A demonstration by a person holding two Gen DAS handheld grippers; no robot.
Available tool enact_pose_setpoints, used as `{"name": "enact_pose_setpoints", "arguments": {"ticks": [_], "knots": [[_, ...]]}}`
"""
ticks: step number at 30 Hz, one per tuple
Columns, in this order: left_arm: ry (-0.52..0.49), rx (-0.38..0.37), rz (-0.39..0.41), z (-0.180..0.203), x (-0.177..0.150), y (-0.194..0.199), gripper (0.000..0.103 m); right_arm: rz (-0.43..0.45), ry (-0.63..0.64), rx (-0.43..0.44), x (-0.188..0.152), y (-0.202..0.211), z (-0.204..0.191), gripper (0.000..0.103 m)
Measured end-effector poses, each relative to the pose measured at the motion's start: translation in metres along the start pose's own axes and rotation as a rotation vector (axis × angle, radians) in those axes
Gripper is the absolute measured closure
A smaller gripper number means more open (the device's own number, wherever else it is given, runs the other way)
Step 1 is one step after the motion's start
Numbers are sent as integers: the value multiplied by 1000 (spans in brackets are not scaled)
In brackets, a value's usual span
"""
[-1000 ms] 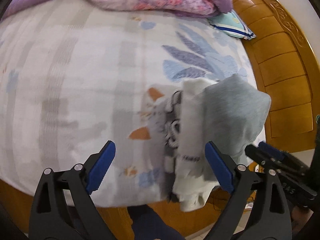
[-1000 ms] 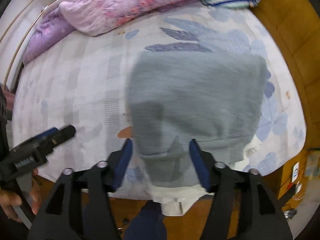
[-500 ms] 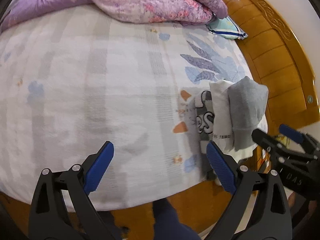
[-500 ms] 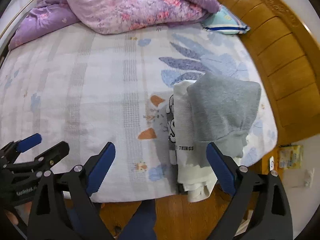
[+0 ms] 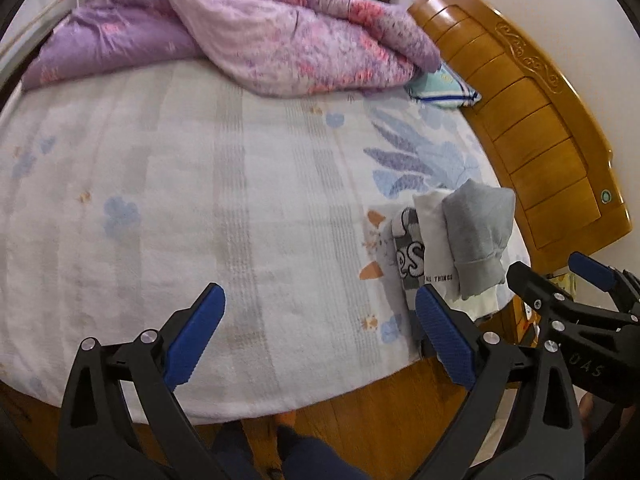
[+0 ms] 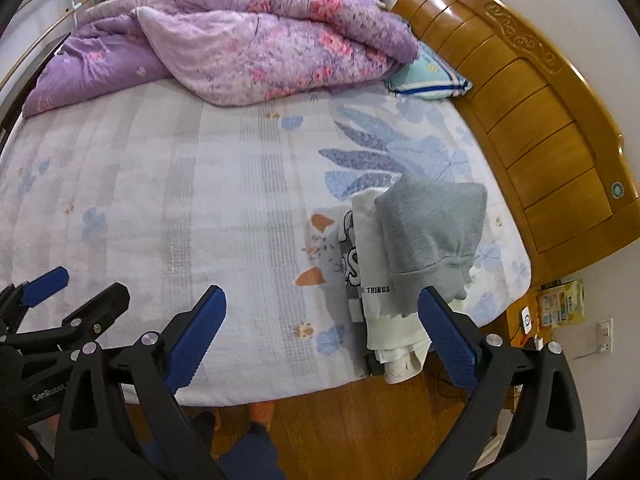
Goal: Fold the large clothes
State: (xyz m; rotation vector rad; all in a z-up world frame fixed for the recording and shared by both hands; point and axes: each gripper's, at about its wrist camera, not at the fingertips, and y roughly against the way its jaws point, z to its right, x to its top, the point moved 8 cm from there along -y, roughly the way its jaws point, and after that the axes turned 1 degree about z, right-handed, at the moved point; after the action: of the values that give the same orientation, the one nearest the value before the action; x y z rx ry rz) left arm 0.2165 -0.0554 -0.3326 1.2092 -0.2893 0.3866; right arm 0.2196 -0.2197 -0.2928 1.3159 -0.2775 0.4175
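Clothes (image 6: 404,264) lay folded in a stack at the bed's (image 6: 208,208) near edge, toward the headboard (image 6: 548,148) corner, grey garment (image 6: 434,226) on top. Your left tool (image 5: 320,336) and right tool (image 6: 322,332) both stood wide open, gripping nothing.

Each claw (image 5: 320,320) (image 6: 322,322) has black plastic arms, silver screws and ribbed blue pads (image 5: 444,338); dark navy trouser legs (image 6: 248,456), orange slippers (image 6: 262,412).
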Motion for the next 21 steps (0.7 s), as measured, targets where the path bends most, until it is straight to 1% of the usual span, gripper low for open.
{"name": "enact_pose_setpoints", "arguments": {"ticks": [9, 11, 13, 16, 21], "knots": [[-30, 91, 168, 25, 8, 73, 7, 110, 6, 44, 1, 48, 18, 9], [-29, 116, 186, 34, 5, 90, 6, 135, 14, 55, 0, 61, 26, 9], [-20, 119, 219, 40, 3, 105, 5, 160, 20, 83, -1, 74, 33, 9], [-32, 143, 252, 51, -1, 125, 5, 187, 16, 101, -5, 91, 42, 8], [-30, 165, 287, 65, -11, 153, 5, 235, 23, 102, -14, 117, 49, 8]]}}
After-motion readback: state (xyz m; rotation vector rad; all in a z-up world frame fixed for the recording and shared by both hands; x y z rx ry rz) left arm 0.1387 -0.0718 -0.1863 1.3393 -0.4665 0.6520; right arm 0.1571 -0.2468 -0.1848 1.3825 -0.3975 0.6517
